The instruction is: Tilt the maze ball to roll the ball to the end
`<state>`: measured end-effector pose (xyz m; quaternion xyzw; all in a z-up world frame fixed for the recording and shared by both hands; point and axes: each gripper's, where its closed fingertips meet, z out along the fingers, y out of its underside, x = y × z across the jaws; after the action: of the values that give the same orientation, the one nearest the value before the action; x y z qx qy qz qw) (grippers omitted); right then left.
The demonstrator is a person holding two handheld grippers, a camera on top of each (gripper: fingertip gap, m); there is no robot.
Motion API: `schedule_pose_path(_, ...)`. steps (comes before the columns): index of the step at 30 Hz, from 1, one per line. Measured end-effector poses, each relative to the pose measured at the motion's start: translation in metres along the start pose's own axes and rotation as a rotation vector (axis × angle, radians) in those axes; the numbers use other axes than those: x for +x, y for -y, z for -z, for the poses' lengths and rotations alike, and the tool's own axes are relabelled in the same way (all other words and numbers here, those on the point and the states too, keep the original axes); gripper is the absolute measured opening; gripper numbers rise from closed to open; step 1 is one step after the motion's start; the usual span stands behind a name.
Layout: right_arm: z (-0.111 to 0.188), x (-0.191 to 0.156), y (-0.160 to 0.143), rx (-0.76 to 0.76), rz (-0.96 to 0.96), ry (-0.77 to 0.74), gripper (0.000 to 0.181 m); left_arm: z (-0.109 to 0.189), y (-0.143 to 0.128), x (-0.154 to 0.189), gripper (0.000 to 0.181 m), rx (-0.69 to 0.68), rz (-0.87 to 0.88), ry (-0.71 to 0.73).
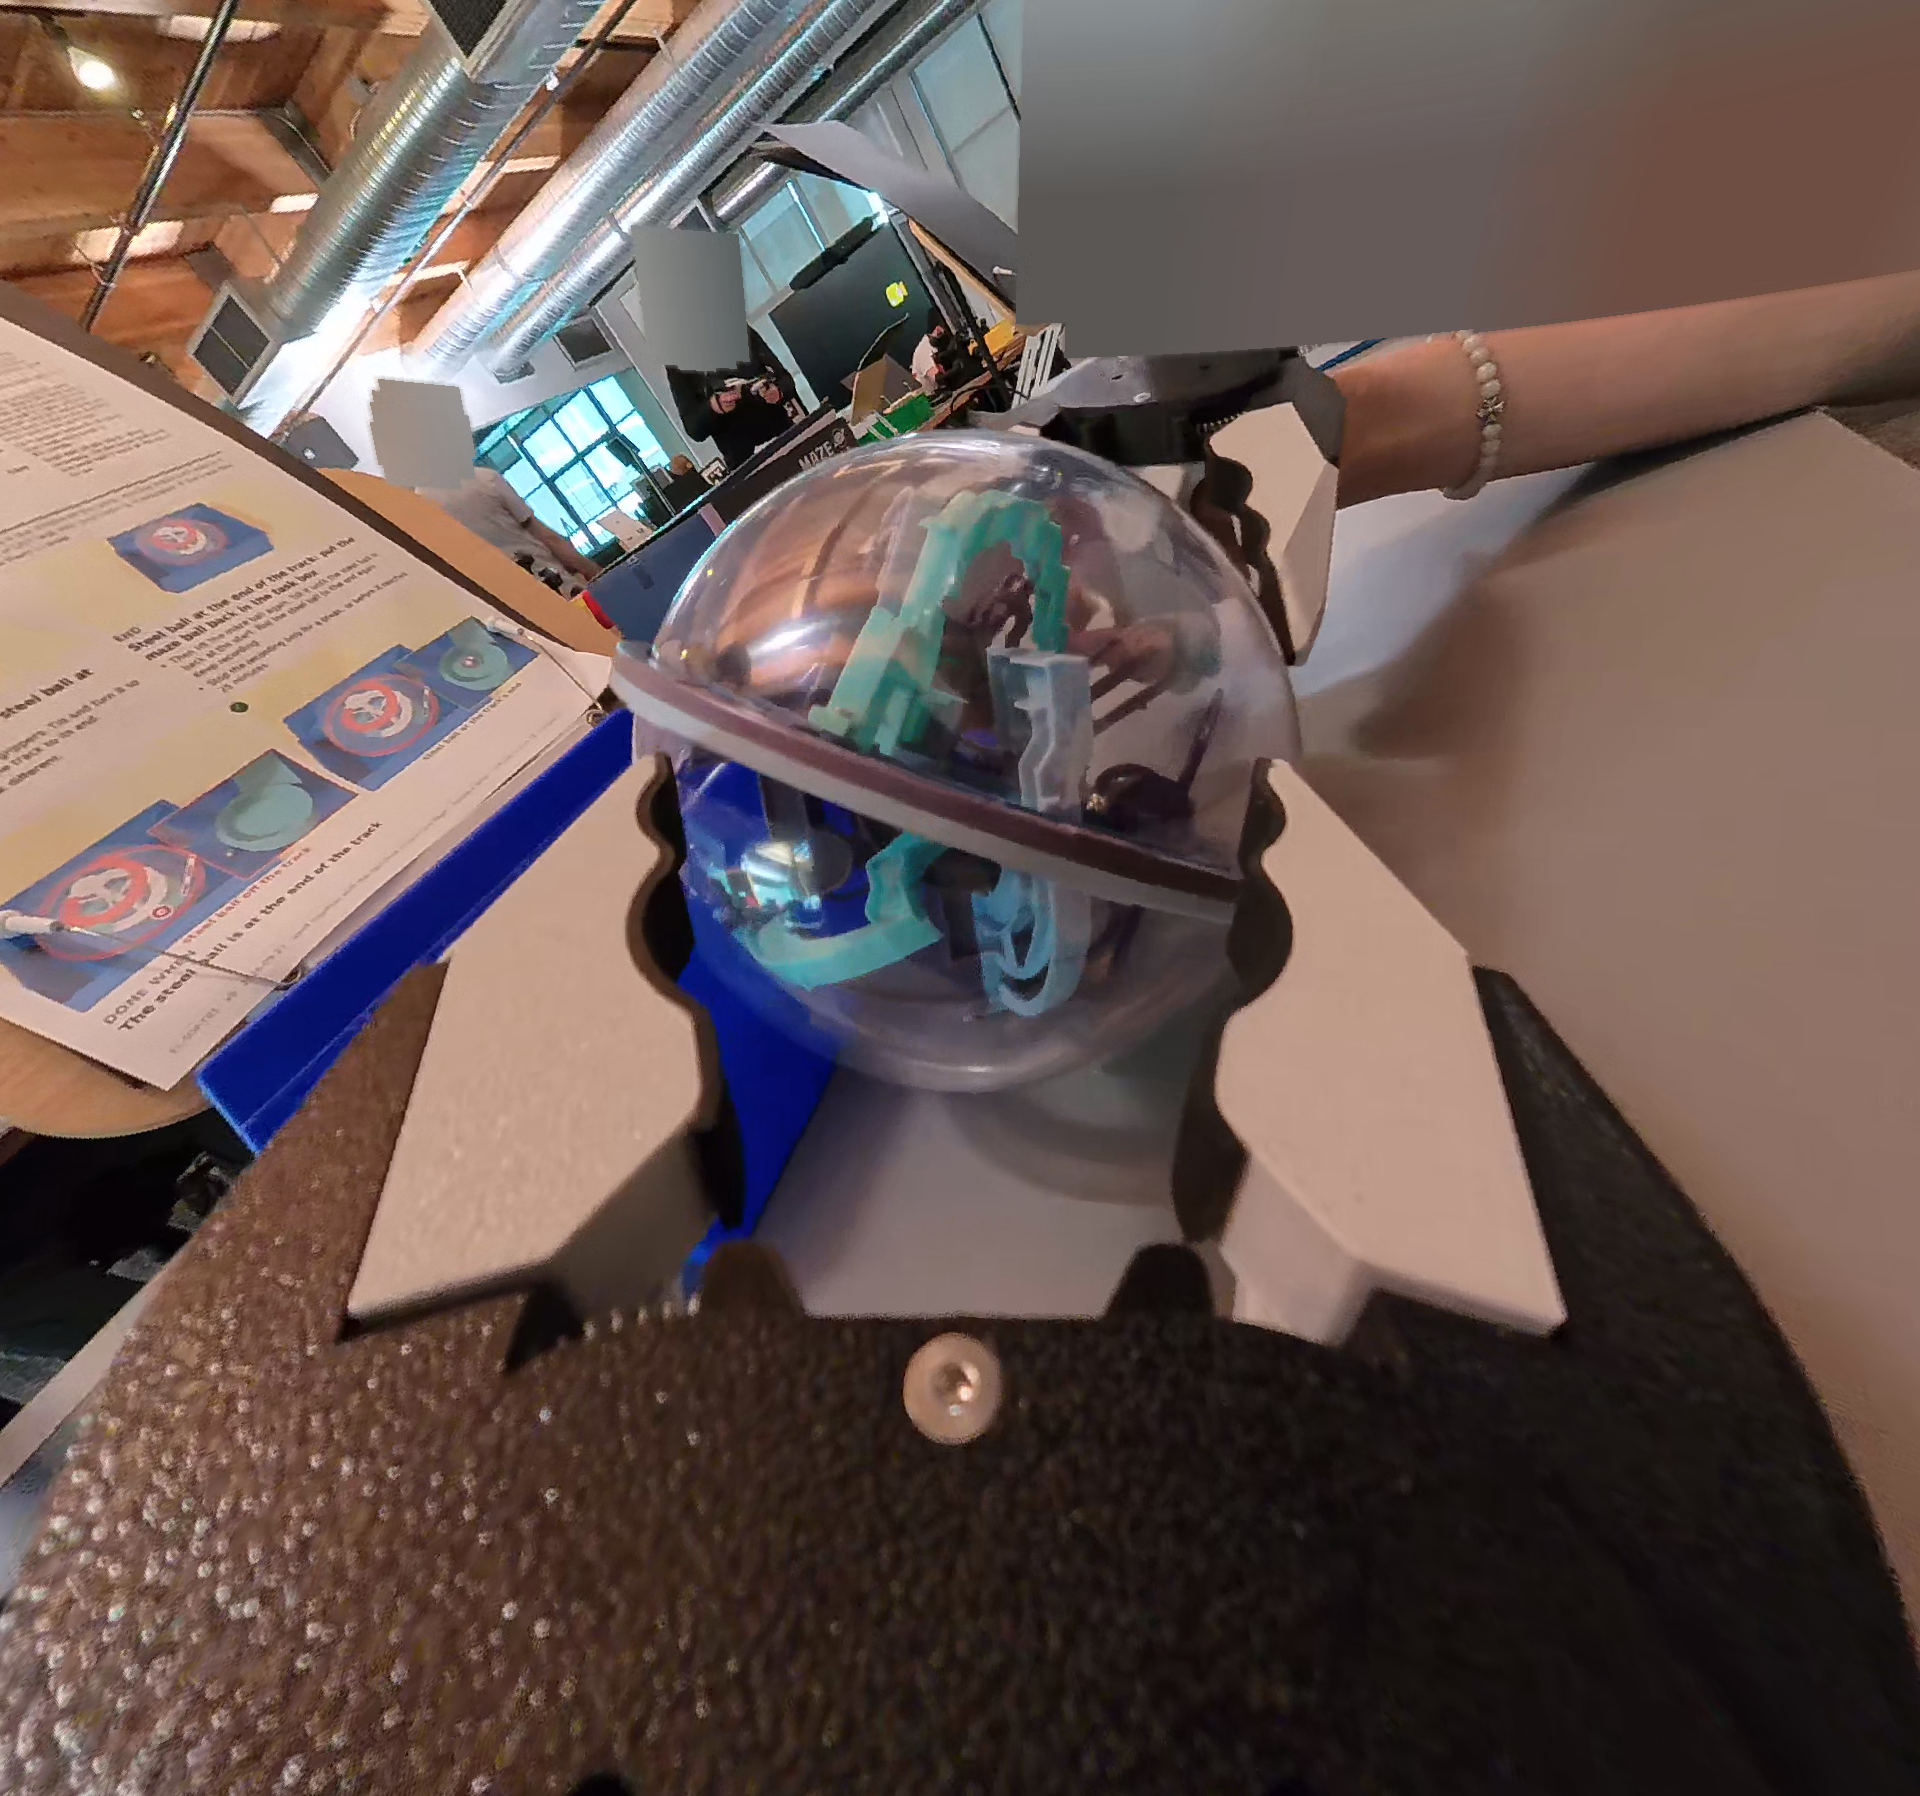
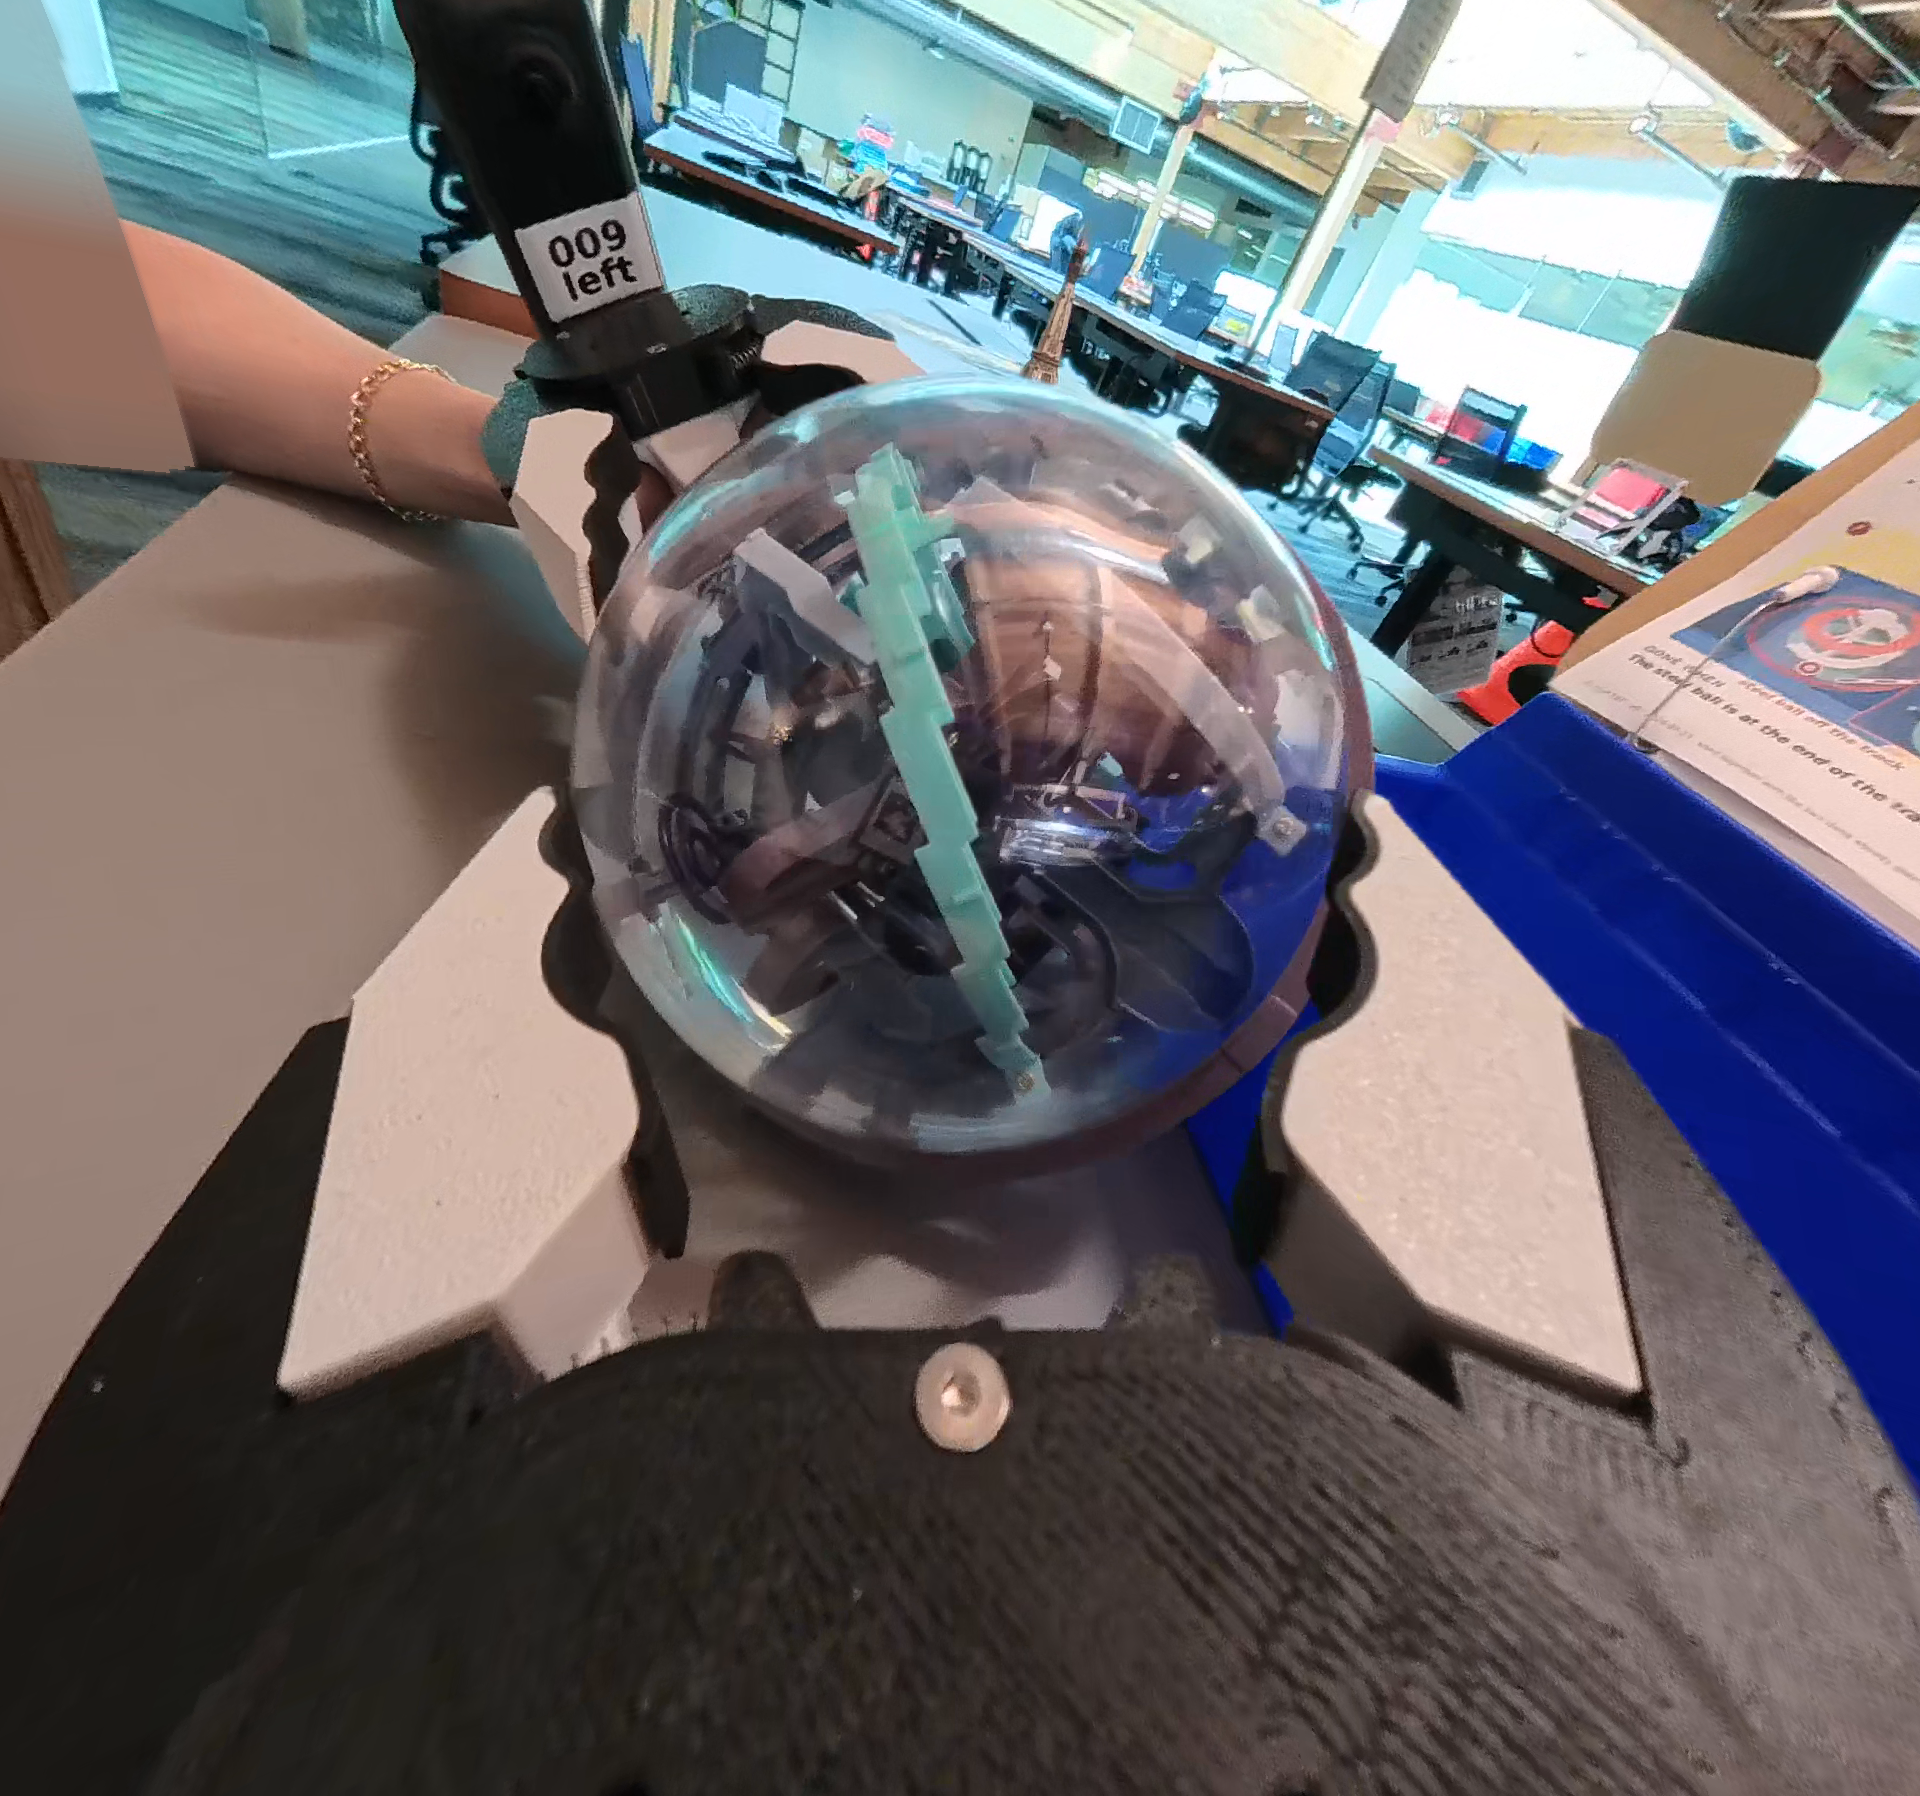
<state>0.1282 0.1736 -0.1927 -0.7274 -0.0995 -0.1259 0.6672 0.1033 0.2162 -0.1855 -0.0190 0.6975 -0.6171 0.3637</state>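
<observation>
The maze ball (image 1: 956, 759) is being held up off the grey tabletop (image 1: 1662, 707), beside a blue bin (image 1: 436, 957), and both grippers are clamping it from opposite sides. The tilting looks to be in progress, judging by the dark seam (image 1: 935, 790) running slantwise across the clear shell. The small steel ball is not showing anywhere among the teal track (image 2: 935, 738) and grey ramps, so how far it has rolled cannot be told, and the end is not confirmed. The left gripper (image 1: 956, 873) is spreading about as wide as the sphere, wavy pads pressing its flanks. The right gripper (image 2: 956, 915) is doing likewise, gripping the sphere at its widest part
</observation>
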Motion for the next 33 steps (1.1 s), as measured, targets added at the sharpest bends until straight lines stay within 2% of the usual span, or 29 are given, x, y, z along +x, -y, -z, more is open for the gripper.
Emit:
schedule_pose_path(6,-0.003,0.000,-0.022,-0.113,0.058,-0.011,0.143,-0.003,-0.002,-0.002,0.110,0.003,0.075,0.007)
schedule_pose_path(10,-0.004,0.000,-0.024,-0.125,0.051,-0.012,0.143,-0.004,-0.006,-0.003,0.114,-0.018,0.134,0.000)
schedule_pose_path(13,-0.006,-0.002,-0.027,-0.151,0.037,-0.007,0.143,-0.006,-0.012,-0.006,0.127,-0.065,0.210,-0.008)
schedule_pose_path(16,-0.009,-0.006,-0.027,-0.162,0.001,0.009,0.143,-0.007,-0.015,-0.001,0.131,-0.105,0.264,-0.040)
schedule_pose_path(20,-0.011,-0.012,-0.023,-0.144,0.033,0.025,0.142,-0.007,-0.017,0.004,0.138,-0.118,0.204,-0.049)
schedule_pose_path(24,-0.009,-0.013,-0.020,-0.138,0.036,0.036,0.139,-0.006,-0.016,0.004,0.138,-0.109,0.173,-0.050)
schedule_pose_path(28,-0.005,-0.014,-0.008,-0.102,-0.042,0.057,0.136,-0.006,-0.014,0.005,0.138,-0.102,0.101,-0.046)
schedule_pose_path(33,-0.009,-0.012,-0.007,-0.095,-0.036,0.025,0.139,-0.005,-0.014,0.003,0.136,-0.105,0.036,-0.028)
